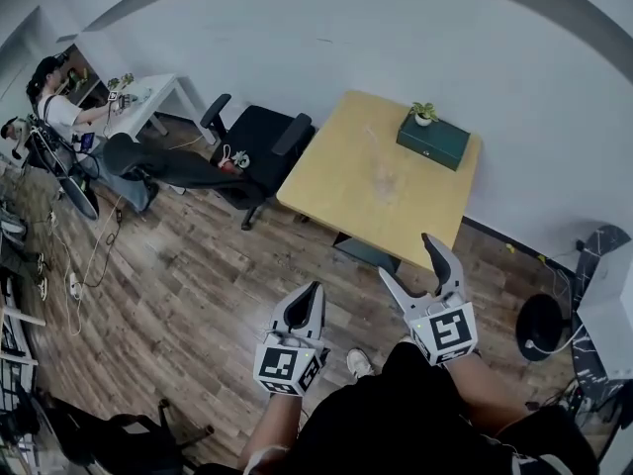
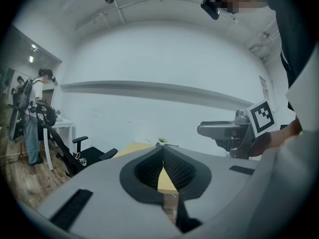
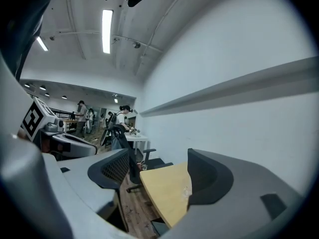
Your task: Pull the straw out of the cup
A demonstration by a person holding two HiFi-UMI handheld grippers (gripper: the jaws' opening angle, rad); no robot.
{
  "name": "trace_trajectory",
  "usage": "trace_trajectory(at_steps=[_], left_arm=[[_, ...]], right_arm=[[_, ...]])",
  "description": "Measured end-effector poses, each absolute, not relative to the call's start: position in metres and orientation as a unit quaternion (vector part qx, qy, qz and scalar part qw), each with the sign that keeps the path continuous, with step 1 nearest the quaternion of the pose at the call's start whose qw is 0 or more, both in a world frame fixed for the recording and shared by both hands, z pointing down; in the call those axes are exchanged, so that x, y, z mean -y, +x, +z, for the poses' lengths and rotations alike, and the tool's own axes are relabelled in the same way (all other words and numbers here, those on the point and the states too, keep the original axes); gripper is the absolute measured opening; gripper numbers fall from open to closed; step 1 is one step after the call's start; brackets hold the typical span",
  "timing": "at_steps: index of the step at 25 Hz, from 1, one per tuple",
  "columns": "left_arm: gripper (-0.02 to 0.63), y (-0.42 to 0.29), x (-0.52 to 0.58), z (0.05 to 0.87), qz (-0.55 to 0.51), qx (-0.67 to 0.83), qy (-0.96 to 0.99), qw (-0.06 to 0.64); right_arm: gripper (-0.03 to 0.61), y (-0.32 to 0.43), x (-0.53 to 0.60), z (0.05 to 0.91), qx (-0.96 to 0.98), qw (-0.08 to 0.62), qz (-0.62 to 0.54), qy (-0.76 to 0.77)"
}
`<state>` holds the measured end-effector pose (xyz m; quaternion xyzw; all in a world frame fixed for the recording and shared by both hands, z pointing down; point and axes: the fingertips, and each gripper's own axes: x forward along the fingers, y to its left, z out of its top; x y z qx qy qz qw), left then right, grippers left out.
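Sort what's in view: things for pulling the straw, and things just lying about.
Job: left gripper, shut, empty; right gripper, open, empty; wooden table; faint clear thing on it, perhaps the cup.
Lying about: green box, potted plant on it, black office chair.

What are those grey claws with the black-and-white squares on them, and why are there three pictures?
A person is holding two grabbing tools, one in each hand. The head view comes from a camera on the person's head, looking down. In it the left gripper has its jaws together and the right gripper has its jaws apart. Neither holds anything. The other two pictures come from small cameras riding on each gripper, looking along its jaws. Ahead stands a wooden table with a green box and a little potted plant. A pale thing on the table is too small to tell. A black chair stands beside the table.
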<state>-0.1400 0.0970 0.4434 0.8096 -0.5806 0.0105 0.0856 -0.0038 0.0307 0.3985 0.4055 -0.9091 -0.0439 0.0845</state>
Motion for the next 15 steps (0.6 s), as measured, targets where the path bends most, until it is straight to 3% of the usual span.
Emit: trace_trajectory(at_steps=[15], left_arm=[[0.018,-0.169,0.0,0.457,0.001,0.584,0.804,0.114]], right_arm=[[0.379,-0.023,0.068,0.425,0.902,0.114,-0.024,0.415]])
